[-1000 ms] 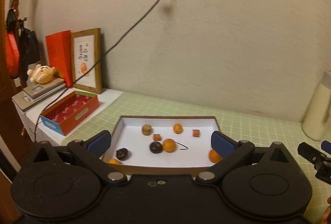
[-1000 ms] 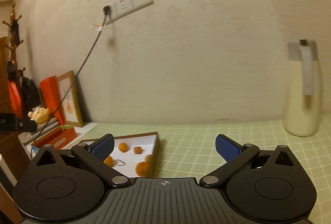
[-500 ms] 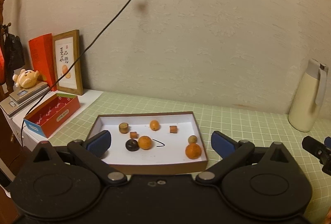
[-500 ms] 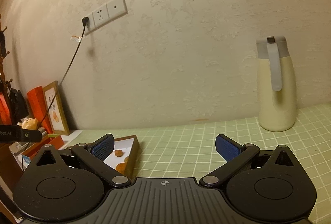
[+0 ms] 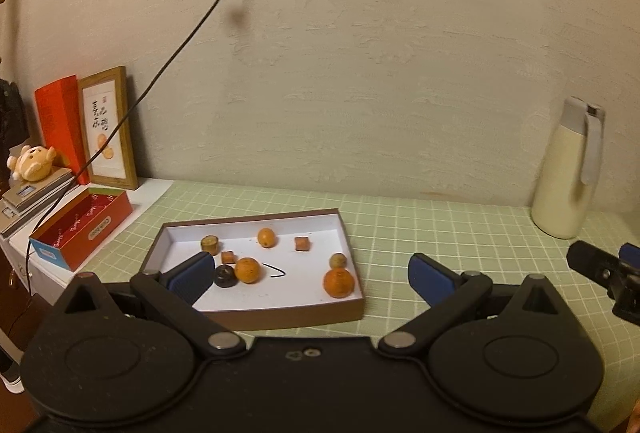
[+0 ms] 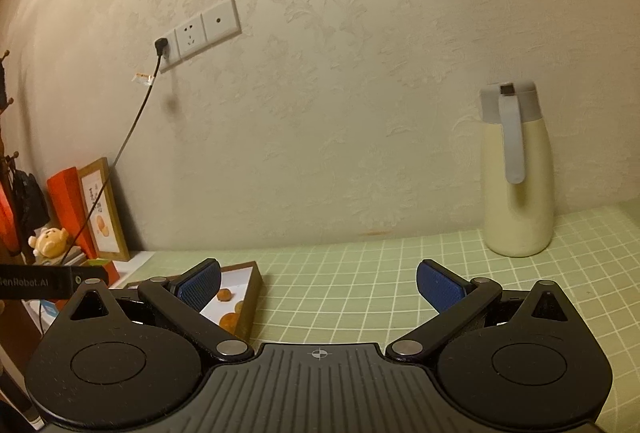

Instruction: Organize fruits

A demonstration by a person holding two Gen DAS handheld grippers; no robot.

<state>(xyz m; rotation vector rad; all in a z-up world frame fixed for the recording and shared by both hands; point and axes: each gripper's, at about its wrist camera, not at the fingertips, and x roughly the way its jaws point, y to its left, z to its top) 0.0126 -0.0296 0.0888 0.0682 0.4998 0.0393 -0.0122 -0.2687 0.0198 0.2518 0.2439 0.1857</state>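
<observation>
A shallow brown box point(image 5: 280, 313) with a white inside lies on the green checked mat. In it are a large orange point(image 5: 339, 282), a second orange point(image 5: 247, 270), a small orange point(image 5: 266, 236), a dark fruit point(image 5: 225, 276) and several small brown pieces. My left gripper point(image 5: 310, 279) is open and empty, just in front of the box. My right gripper point(image 6: 318, 287) is open and empty over the mat, right of the box point(image 6: 250, 307); two oranges show at its left finger. The right gripper's tip shows in the left wrist view point(image 5: 608, 269).
A cream thermos point(image 5: 568, 169) stands at the back right by the wall, also in the right wrist view point(image 6: 516, 173). A red box point(image 5: 80, 229), a picture frame point(image 5: 106, 129), a plush toy point(image 5: 32, 163) and a power cable point(image 5: 160, 73) are at the left.
Both views have swung to the right. The box has slid left in each view, and the thermos has come fully into view. Both grippers stay open.
</observation>
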